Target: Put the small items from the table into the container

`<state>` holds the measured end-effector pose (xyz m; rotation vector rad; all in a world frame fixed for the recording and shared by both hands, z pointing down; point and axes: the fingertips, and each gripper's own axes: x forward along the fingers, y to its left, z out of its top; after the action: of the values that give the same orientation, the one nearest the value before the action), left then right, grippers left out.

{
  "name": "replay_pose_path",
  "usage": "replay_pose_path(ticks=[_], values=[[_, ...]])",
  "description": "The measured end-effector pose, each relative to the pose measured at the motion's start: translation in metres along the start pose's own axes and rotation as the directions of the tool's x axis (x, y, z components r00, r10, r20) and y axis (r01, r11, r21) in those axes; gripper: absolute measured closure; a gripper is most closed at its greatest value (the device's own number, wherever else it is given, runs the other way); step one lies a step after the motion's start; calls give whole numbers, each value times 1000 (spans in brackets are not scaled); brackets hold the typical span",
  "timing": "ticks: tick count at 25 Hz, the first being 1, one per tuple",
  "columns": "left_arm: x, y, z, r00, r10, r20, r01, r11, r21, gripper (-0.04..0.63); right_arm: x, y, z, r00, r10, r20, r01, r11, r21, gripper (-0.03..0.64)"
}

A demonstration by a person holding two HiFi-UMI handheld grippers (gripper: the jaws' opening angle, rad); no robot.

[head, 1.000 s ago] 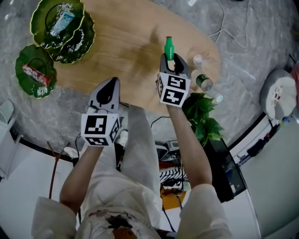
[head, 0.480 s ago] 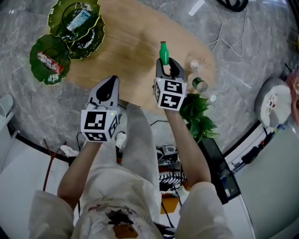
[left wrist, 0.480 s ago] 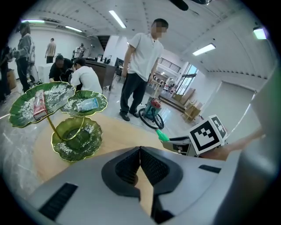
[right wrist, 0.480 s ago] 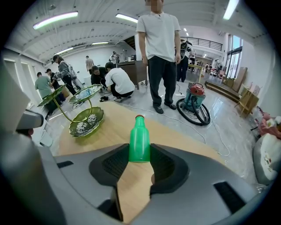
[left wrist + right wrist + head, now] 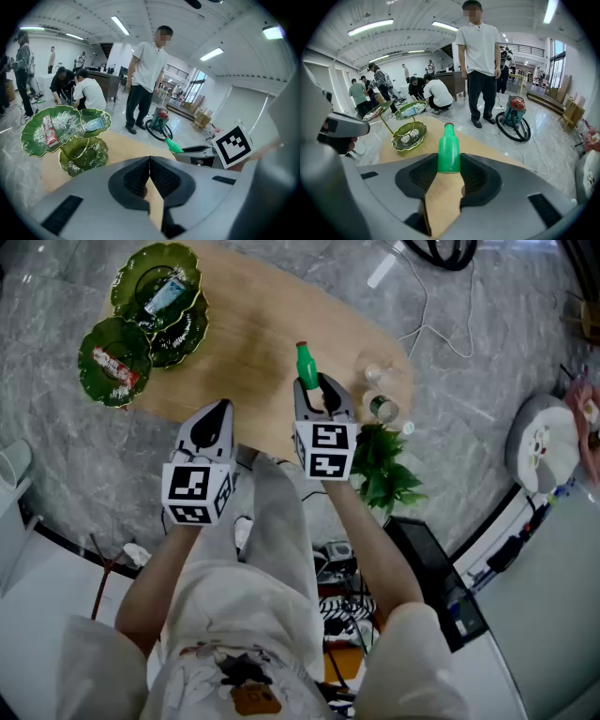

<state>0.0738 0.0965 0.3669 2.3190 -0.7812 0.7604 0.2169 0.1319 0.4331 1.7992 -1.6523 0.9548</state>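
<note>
The right hand-held gripper [image 5: 314, 386] clamps its 2 part-open jaws on a green bottle [image 5: 306, 365] over the surface [image 5: 253, 324], well apart from the dishes [image 5: 184, 332] at its far-left end, while the left hand-held gripper [image 5: 217, 410] is closed and empty.

The floor [image 5: 487, 381] was polished grey marble. An oval wooden table [image 5: 253, 324] stood on it. Seen from above, a leafy green plant [image 5: 384, 470] sat at the table's four o'clock and a white cable [image 5: 427, 310] lay on the floor at its two o'clock. Strip lights [image 5: 370, 27] ran along the white ceiling [image 5: 422, 11]. In the right gripper view, tall windows [image 5: 555, 56] stood at three o'clock, a vacuum cleaner [image 5: 516, 112] stood on the floor near them, and several people [image 5: 433, 91] stood or crouched at ten o'clock.
</note>
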Motion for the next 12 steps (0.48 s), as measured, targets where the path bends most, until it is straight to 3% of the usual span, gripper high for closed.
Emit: replay_pose_path(ticks=[12], values=[[-56,-10,15,998,23,51,-24,1000,13,588,-61,52,29,993,89,77,-84,995,-58,466]])
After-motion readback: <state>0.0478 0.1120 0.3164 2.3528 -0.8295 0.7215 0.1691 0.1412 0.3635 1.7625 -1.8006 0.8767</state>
